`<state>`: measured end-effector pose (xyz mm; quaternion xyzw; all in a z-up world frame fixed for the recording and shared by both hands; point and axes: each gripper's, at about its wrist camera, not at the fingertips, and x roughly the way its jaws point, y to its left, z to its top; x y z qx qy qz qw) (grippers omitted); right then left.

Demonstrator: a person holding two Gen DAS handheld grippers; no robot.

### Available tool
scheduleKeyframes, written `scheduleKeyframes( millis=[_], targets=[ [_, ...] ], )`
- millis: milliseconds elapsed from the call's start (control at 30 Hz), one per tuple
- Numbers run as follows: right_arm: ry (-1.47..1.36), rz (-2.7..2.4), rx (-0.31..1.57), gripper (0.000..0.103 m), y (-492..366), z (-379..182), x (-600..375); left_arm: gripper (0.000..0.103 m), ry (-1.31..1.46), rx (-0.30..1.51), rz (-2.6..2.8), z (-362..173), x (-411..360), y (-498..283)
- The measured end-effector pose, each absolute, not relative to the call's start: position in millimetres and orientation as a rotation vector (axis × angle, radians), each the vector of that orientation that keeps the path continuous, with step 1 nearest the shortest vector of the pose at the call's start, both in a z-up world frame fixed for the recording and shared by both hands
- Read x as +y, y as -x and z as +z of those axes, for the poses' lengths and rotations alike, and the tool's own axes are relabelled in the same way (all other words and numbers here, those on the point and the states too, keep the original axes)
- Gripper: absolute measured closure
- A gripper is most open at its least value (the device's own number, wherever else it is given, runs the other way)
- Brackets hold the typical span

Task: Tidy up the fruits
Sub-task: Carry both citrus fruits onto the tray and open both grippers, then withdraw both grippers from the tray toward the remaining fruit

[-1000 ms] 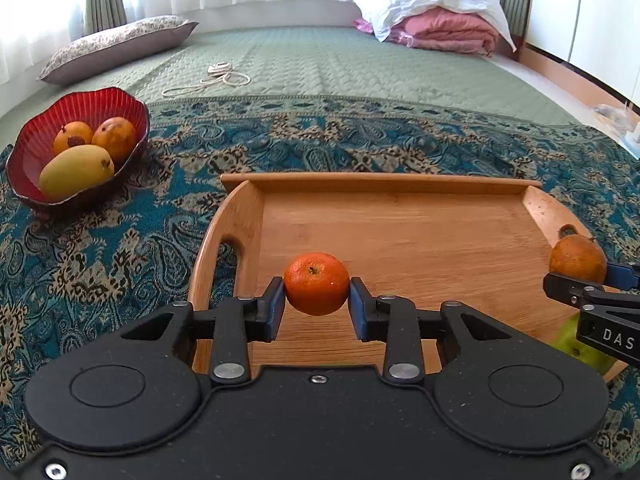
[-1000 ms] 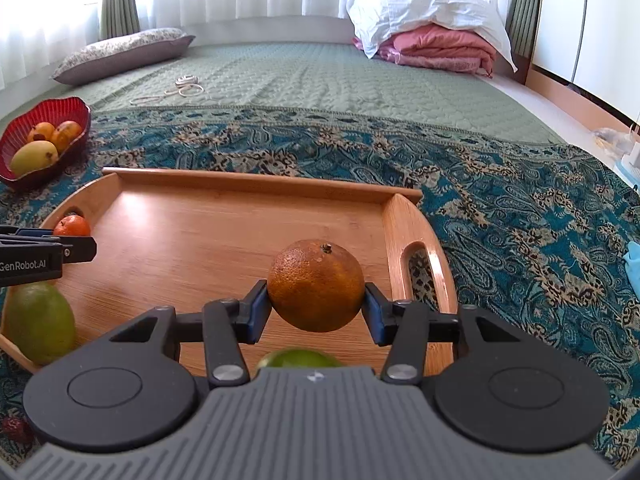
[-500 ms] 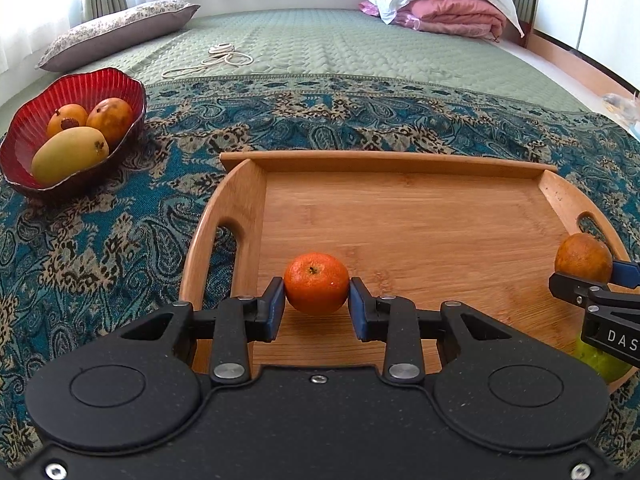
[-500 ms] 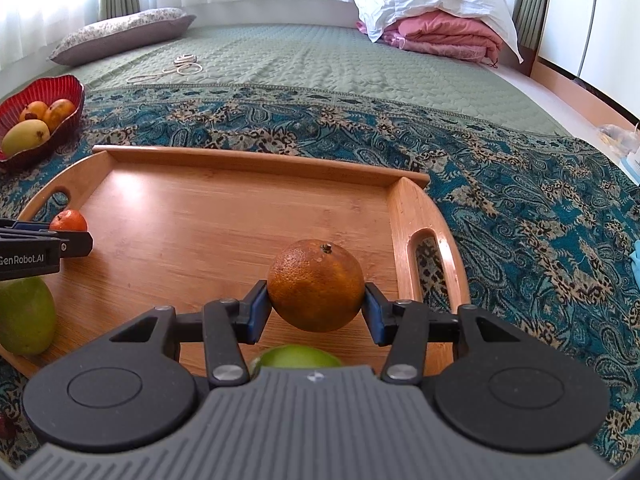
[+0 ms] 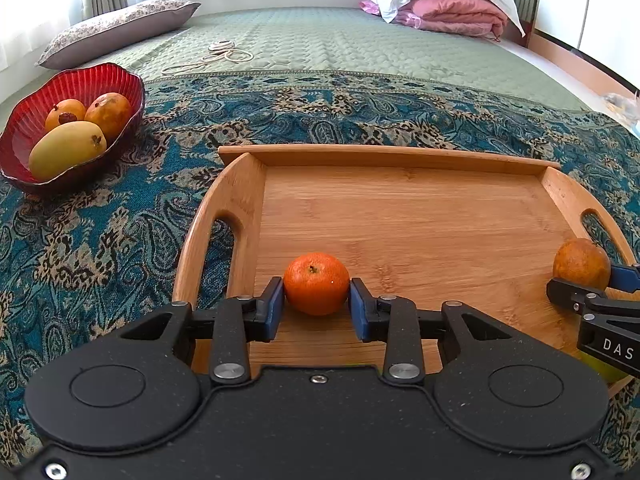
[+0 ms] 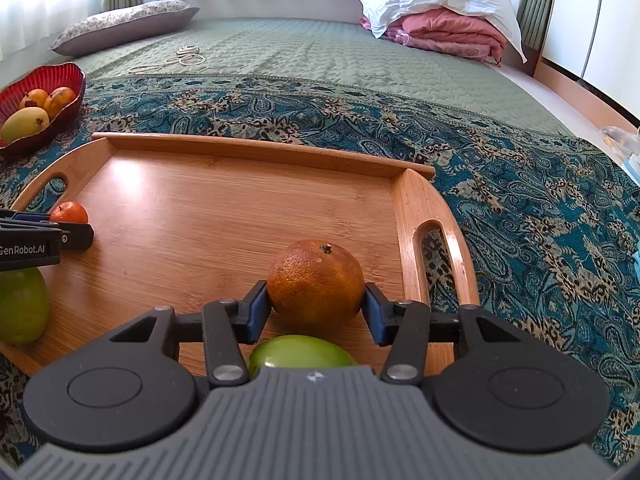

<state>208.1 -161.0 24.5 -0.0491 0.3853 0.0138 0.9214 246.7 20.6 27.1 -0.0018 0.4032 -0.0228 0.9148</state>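
My left gripper (image 5: 316,306) is shut on a small bright tangerine (image 5: 316,283), low over the left near part of the wooden tray (image 5: 400,216). My right gripper (image 6: 316,310) is shut on a larger dull orange (image 6: 316,284) near the tray's right handle (image 6: 440,248). The tangerine (image 6: 69,213) and left gripper (image 6: 40,236) show at the left of the right wrist view; the orange (image 5: 582,264) shows at the right of the left wrist view. A green mango (image 6: 22,306) lies at the tray's near left and another green fruit (image 6: 300,354) sits under the right gripper.
A red bowl (image 5: 24,120) with a yellow mango (image 5: 66,148) and two orange fruits stands left of the tray on the patterned blue cloth (image 5: 100,240). A pillow (image 5: 116,30), a white cord (image 5: 224,52) and folded bedding (image 5: 452,12) lie farther back.
Both grippers have lowered toward the tray with their fruits still held; the tray now looks closer and larger in both views.
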Motion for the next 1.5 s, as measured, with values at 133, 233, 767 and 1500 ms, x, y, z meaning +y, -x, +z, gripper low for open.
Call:
scheduleKeyframes(
  millis=[133,233,767,1500],
  targets=[
    [0.108,0.032,0.787,0.034,-207.0,23.5,-160.7,0.059,0.002,0.829,-0.044,27.5,20.4,-244.8],
    [0.107,0.039,0.780,0.026,-203.3,22.2,-161.1,0.049,0.006,0.822,-0.039,28.7,21.4,-240.3],
    [0.150,0.096,0.626,0.002,-149.5,48.8,-144.8,0.011,-0.032,0.683,-0.056,56.7,22.5,-183.8],
    [0.229,0.181,0.527,0.000,-48.2,44.9,-118.0,0.006,0.030,0.645,-0.053,46.0,41.5,-82.4]
  ],
)
